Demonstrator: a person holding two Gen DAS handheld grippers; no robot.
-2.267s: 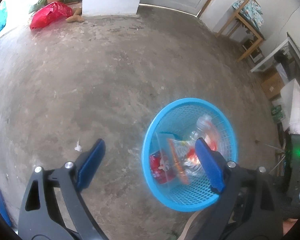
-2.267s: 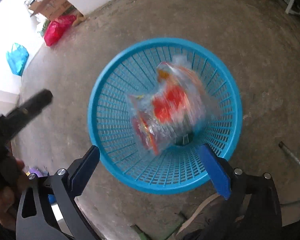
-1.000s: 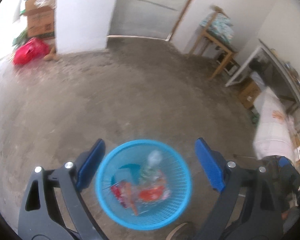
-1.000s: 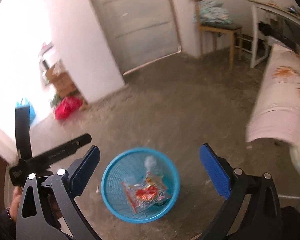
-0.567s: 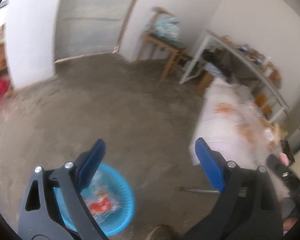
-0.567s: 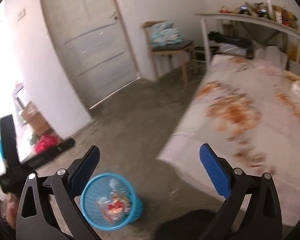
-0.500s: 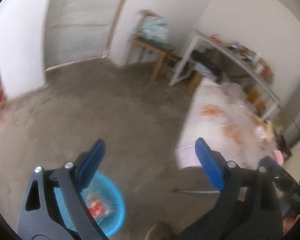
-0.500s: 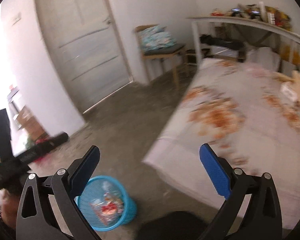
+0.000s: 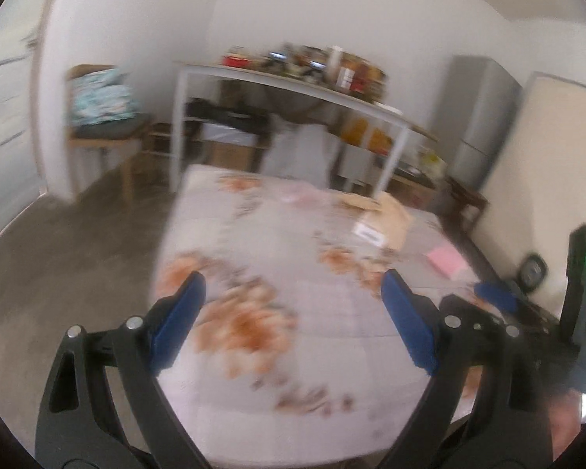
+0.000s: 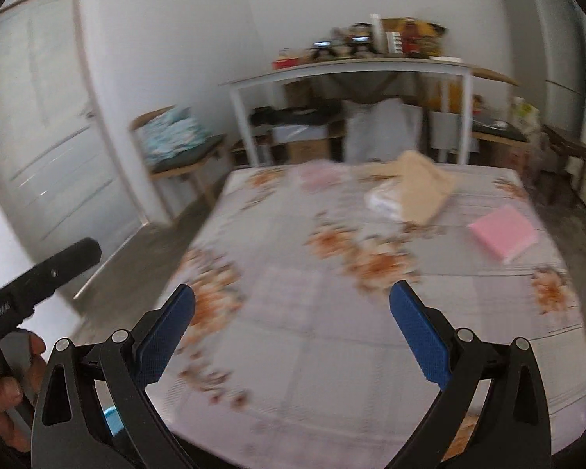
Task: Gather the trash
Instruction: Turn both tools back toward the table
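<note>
Both views face a bed [image 9: 293, 273] [image 10: 351, 312] with a white sheet printed with orange flowers. On its far part lie a tan paper bag [image 10: 418, 191] [image 9: 386, 219], a white packet [image 10: 383, 199] beside it, and a pink flat pack [image 10: 504, 234] [image 9: 445, 260] to the right. My left gripper [image 9: 293, 320] hangs open above the bed's near end, empty. My right gripper [image 10: 291, 326] is also open and empty above the bed. A sliver of the blue basket [image 10: 111, 422] shows low on the left in the right wrist view, mostly hidden.
A white shelf table [image 10: 351, 78] with clutter stands behind the bed. A wooden chair [image 10: 183, 152] with a cushion sits by the door [image 10: 39, 117]. A grey fridge [image 9: 476, 125] is at the right. Concrete floor [image 9: 58, 242] lies left of the bed. A hand [image 10: 4, 383] holds the other gripper.
Both grippers swung up and away from the blue basket on the floor toward the bed. The basket has nearly left view. Both stay open and empty.
</note>
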